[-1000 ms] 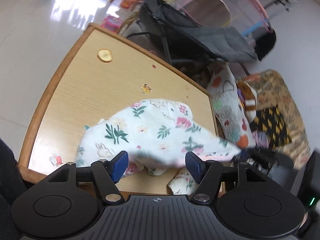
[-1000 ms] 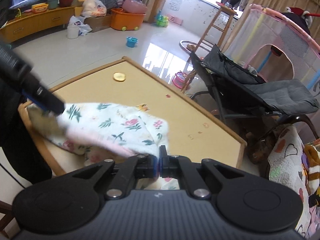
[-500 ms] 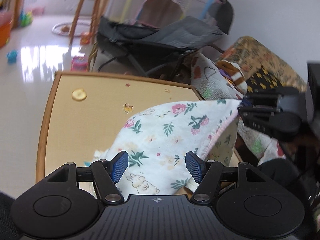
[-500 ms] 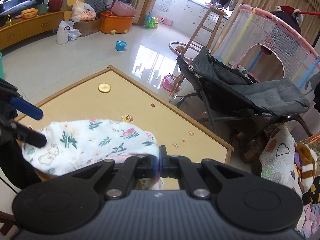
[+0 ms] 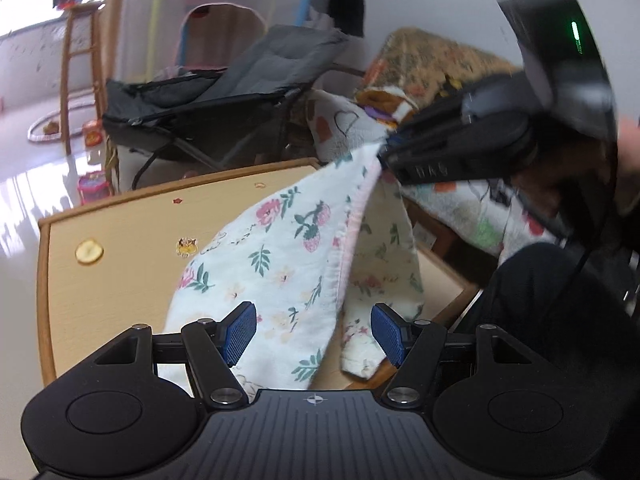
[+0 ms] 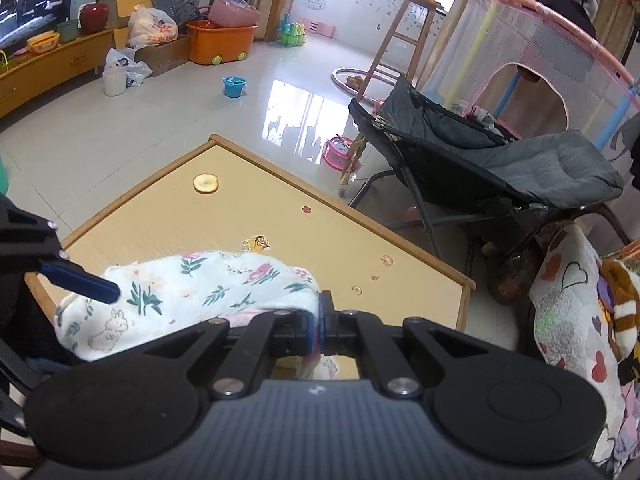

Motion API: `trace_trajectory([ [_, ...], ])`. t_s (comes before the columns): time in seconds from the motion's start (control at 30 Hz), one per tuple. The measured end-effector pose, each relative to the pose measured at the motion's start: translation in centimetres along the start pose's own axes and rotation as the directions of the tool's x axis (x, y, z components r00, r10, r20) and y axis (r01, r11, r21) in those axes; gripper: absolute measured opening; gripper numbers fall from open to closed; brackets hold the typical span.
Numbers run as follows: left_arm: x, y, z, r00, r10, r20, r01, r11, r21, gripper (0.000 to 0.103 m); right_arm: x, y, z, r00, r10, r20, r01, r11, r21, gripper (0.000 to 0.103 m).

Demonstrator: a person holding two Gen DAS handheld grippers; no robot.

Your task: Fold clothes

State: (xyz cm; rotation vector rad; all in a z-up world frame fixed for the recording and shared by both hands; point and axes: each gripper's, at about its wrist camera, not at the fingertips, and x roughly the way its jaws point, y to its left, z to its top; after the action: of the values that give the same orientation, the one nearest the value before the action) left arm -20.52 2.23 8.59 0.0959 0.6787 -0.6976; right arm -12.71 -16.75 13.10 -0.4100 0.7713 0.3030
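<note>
A white floral garment [image 5: 288, 264] with a pink hem hangs in the air over the wooden table [image 5: 120, 232]. My right gripper [image 6: 319, 320] is shut on its upper corner and holds it up; it shows in the left wrist view [image 5: 386, 152] at the upper right. My left gripper [image 5: 314, 330] is open, and the hanging cloth passes between its blue pads without being pinched. In the right wrist view the garment [image 6: 192, 300] drapes leftward toward one left fingertip [image 6: 80, 282].
The table [image 6: 280, 216] carries small stickers and a round yellow disc [image 6: 206, 183]. A grey folding chair [image 6: 500, 160] and a mesh playpen [image 6: 540, 60] stand beyond its far edge. A patterned blanket [image 6: 572, 288] lies at the right. Toys and bins line the far floor.
My right gripper has lifted the garment corner up and to the right, so the cloth now hangs steeply off the table. My left gripper has stayed open while its view swung rightward.
</note>
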Motion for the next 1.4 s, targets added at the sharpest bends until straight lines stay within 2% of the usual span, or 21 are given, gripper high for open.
trace_trajectory([
  [0.17, 1.5, -0.5, -0.2, 0.999, -0.011, -0.034, 0.013, 0.998, 0.06, 0.065, 0.0, 0.0, -0.1, 1.0, 0.008, -0.007, -0.008, 1.0, 0.004, 0.003],
  [0.4, 3.9, -1.4, -0.1, 0.999, 0.024, -0.039, -0.018, 0.988, 0.156, 0.065, -0.4, -0.1, -0.1, 1.0, 0.021, -0.012, -0.021, 1.0, 0.006, 0.003],
  [0.63, 5.3, -2.2, -0.3, 0.999, 0.035, -0.002, -0.034, 0.981, 0.19, 0.062, -0.8, 0.0, -0.4, 0.999, 0.04, -0.013, -0.04, 0.999, 0.004, 0.003],
  [0.77, 6.4, -2.8, -0.7, 0.998, 0.054, -0.026, -0.047, 0.972, 0.228, 0.045, -0.9, 0.2, -0.6, 0.999, 0.046, -0.017, -0.046, 0.999, 0.004, 0.003],
  [0.83, 6.8, -2.8, -0.9, 0.997, 0.057, -0.045, -0.045, 0.972, 0.233, 0.027, -0.9, 0.3, -0.7, 0.999, 0.05, -0.019, -0.049, 0.999, 0.008, 0.003],
  [0.97, 6.9, -2.5, -1.0, 0.996, 0.052, -0.067, -0.037, 0.976, 0.216, 0.014, -0.8, 0.3, -0.8, 0.998, 0.059, -0.024, -0.059, 0.998, 0.009, 0.003],
  [1.07, 6.7, -2.3, -0.9, 0.997, 0.057, -0.058, -0.044, 0.977, 0.209, 0.008, -0.7, 0.4, -1.0, 0.998, 0.062, -0.031, -0.062, 0.998, 0.005, 0.003],
  [1.2, 6.2, -1.9, -0.6, 0.998, 0.059, -0.038, -0.051, 0.982, 0.182, 0.007, -0.6, 0.4, -1.3, 0.997, 0.059, -0.043, -0.059, 0.998, 0.004, 0.003],
  [1.4, 5.5, -1.0, -0.1, 1.0, 0.015, -0.027, -0.012, 0.991, 0.135, 0.007, -0.5, 0.2, -1.9, 0.997, 0.054, -0.058, -0.055, 0.998, -0.009, 0.003],
])
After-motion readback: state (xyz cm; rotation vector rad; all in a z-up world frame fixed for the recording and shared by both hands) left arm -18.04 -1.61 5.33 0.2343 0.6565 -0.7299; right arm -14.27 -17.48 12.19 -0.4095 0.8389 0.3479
